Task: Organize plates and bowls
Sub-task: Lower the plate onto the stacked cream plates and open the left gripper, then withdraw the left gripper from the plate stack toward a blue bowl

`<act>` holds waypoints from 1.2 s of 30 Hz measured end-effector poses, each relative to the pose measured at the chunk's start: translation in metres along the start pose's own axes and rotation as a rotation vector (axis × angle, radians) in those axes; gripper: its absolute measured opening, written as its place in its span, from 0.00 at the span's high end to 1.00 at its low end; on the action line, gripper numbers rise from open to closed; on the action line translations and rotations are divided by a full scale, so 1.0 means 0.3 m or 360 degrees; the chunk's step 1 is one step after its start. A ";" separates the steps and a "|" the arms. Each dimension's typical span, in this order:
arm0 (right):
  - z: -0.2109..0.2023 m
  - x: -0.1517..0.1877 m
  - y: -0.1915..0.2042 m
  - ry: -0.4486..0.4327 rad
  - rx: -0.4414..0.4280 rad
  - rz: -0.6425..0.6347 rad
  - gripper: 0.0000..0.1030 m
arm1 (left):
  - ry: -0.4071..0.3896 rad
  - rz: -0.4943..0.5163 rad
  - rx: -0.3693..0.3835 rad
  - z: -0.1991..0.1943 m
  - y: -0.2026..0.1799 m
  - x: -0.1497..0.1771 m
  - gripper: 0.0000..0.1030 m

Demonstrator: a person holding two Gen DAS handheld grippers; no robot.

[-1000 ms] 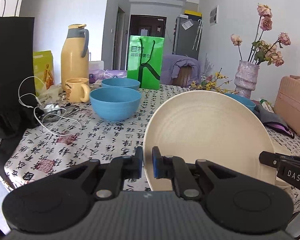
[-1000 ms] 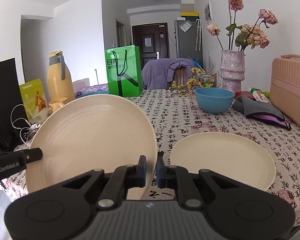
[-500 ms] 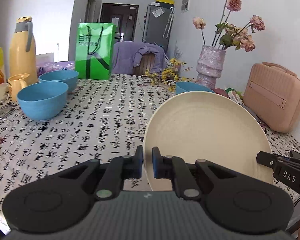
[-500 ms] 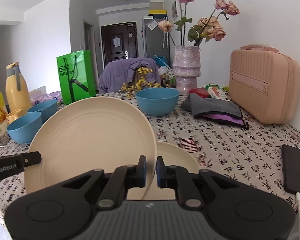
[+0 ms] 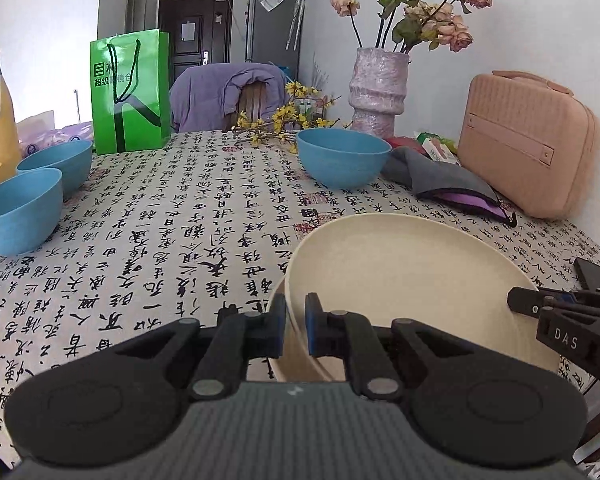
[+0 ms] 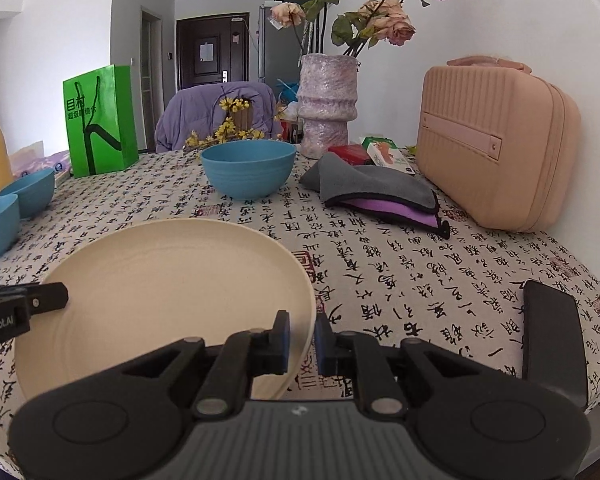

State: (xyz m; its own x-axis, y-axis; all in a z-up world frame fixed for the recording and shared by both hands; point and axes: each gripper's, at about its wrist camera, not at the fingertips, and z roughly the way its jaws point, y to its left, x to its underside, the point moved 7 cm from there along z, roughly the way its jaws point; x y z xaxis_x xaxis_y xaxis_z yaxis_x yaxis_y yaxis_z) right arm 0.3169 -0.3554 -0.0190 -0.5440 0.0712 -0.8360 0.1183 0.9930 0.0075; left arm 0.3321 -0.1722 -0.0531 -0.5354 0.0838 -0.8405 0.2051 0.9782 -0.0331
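Note:
A cream plate is held from both sides, low over a second cream plate whose rim shows under it near the table's front edge. My left gripper is shut on the held plate's left rim. My right gripper straddles its right rim, jaws slightly parted; the grip is unclear. The right gripper also shows at the right of the left wrist view. One blue bowl stands at the far middle and two blue bowls at the left.
A pink case, a grey and purple cloth and a vase of flowers stand at the far right. A green bag stands at the back. A black phone lies near the right edge.
Both grippers have carried the plate to the right and tilted it from nearly upright to nearly flat, lowering it over the second plate. The right jaws look slightly wider than before.

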 end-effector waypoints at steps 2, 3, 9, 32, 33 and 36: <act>0.009 0.007 0.011 -0.0006 0.0010 -0.0035 0.87 | 0.0014 0.0038 -0.0016 0.007 0.003 0.009 0.89; 0.014 0.010 0.017 -0.0005 0.0012 -0.0049 0.87 | 0.0018 0.0043 -0.0027 0.009 0.007 0.012 0.88; 0.038 0.029 0.060 0.0024 0.0004 -0.0134 0.79 | -0.0005 0.0041 -0.0004 -0.011 0.019 0.021 0.74; -0.427 0.191 0.355 -0.0360 -0.0398 -0.0087 0.20 | -0.0439 -0.0110 -0.0266 -0.614 0.375 0.225 0.00; -0.444 0.211 0.370 -0.0366 -0.0405 -0.0089 0.19 | -0.0453 -0.0114 -0.0279 -0.639 0.388 0.244 0.00; -0.497 0.276 0.407 -0.0366 -0.0435 -0.0088 0.16 | -0.0450 -0.0148 -0.0286 -0.680 0.415 0.291 0.00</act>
State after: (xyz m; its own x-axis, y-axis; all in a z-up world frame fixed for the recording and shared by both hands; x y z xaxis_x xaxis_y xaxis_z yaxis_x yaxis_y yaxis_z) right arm 0.1626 -0.2141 -0.0054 -0.3384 0.0240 -0.9407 -0.1494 0.9856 0.0789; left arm 0.1437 -0.0042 -0.0202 -0.2915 -0.0387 -0.9558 0.0050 0.9991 -0.0420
